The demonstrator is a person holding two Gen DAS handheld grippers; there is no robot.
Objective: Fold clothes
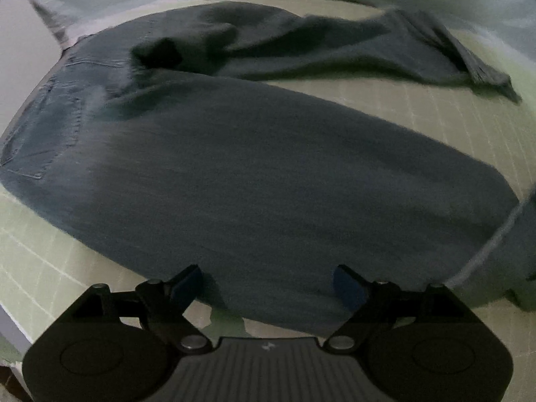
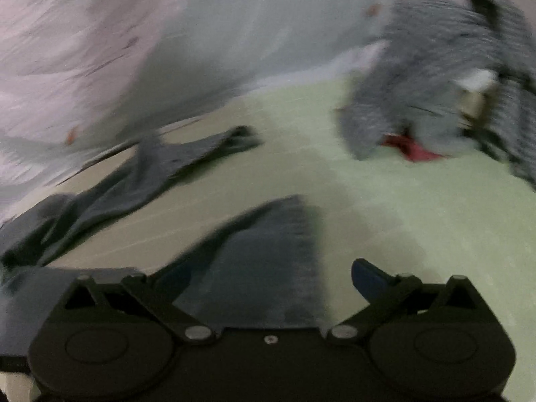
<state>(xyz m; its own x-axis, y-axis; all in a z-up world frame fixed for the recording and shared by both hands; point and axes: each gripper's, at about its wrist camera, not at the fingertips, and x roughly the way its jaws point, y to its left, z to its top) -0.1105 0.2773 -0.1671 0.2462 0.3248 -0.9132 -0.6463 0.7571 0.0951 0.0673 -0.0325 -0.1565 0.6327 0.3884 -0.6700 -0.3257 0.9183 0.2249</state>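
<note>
Jeans (image 1: 268, 174) are lying dark and spread on a pale green gridded mat (image 1: 452, 107) covering the table, and we are seeing them stretch ahead of the left gripper (image 1: 268, 284). Its blue-padded fingers (image 1: 348, 288) are standing wide apart, released, gripping nothing; the near edge of one trouser leg is sitting right between them and just below. The waist and pocket stitching are lying ahead and to the left of those fingers, and the second leg is angling off far ahead to the right, apart from the first, ending in a frayed hem.

In the right wrist view everything is blurring. The right gripper (image 2: 268, 281) is also holding its fingers (image 2: 368, 281) spread, released, with nothing clamped. We are seeing the hem end of one leg lying between them, closer to the left finger, while the other leg is lying ahead to the left. A heap of grey striped clothing (image 2: 435, 77) with something red (image 2: 415, 150) under it is sitting well ahead to the right, apart from the jeans. Pale sheeting (image 2: 167, 50) is rising behind the mat.
</note>
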